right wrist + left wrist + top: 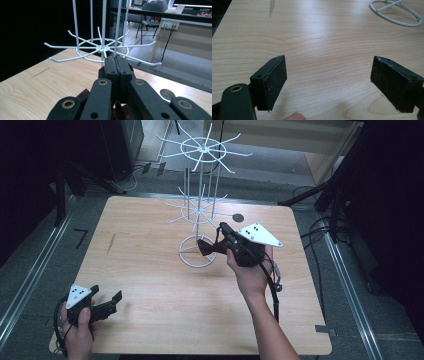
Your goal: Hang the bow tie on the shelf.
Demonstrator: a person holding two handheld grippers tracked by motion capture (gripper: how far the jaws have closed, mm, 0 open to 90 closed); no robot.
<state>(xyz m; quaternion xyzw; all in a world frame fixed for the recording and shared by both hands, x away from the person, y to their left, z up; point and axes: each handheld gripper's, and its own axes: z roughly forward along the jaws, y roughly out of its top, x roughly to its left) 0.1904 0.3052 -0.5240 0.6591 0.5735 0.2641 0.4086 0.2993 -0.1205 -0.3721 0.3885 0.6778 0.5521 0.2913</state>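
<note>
Our left gripper (107,306) sits at seven o'clock on the table (150,285). Its jaws are wide apart and hold nothing. In the middle stands the white rack (199,210), with bare hooks all round. Just at its three o'clock side, our right gripper (220,237) is pinched tight on a dark red thing (206,247). We think it is meant to hang on a hook. It is held up near the rack but not yet hung, so that step is left.
</note>
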